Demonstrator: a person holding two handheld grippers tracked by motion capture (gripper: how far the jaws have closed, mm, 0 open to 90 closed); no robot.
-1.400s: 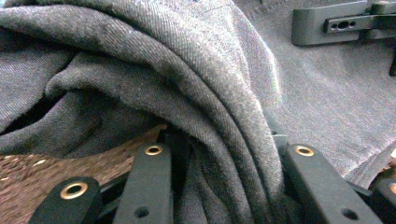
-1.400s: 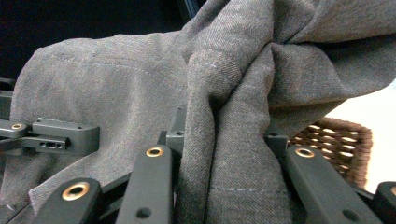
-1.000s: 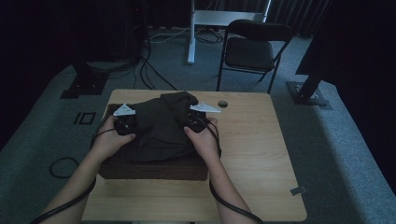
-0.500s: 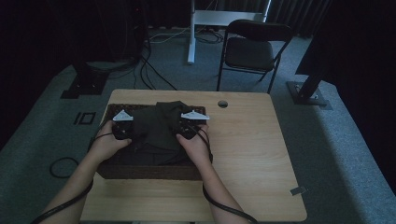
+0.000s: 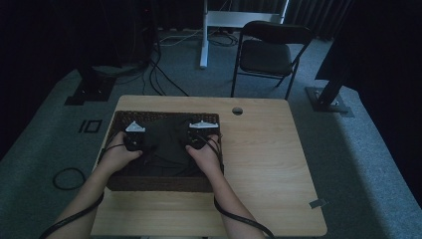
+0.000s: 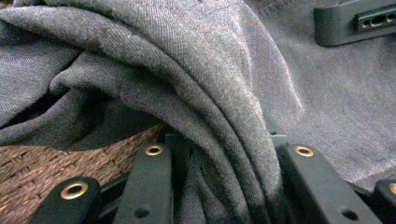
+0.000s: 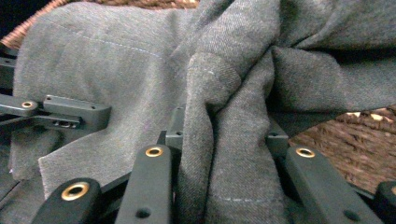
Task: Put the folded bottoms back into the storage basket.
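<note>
Left gripper (image 6: 224,186): jaws stood a moderate way apart with a thick fold of the grey cloth (image 6: 196,70) bunched between them; the fabric filled the gap and pressed against both inner faces, so the jaws were pinching the fold. Right gripper (image 7: 224,186): same condition, jaws clamped on a vertical ridge of the same cloth (image 7: 233,93), stitching line visible across the gathered part.

In the left gripper view, the other gripper's jaw lay on the flat cloth at upper right. In the right gripper view, the other gripper's jaw lay at the left edge, resting on the cloth.

Beneath and beside the cloth, brown woven wicker of a basket (image 6: 42,163) was visible at lower left in the left gripper view, and at lower right and along the top edge in the right gripper view (image 7: 345,144).

High view: left gripper (image 5: 133,135) and right gripper (image 5: 200,133) were both low over the dark cloth (image 5: 166,142), one at each side of it, well apart. The cloth lay inside the shallow rectangular basket (image 5: 164,181), which sat on the left half of the wooden table (image 5: 268,164). A folding chair (image 5: 268,55) stood beyond the table's far edge.
</note>
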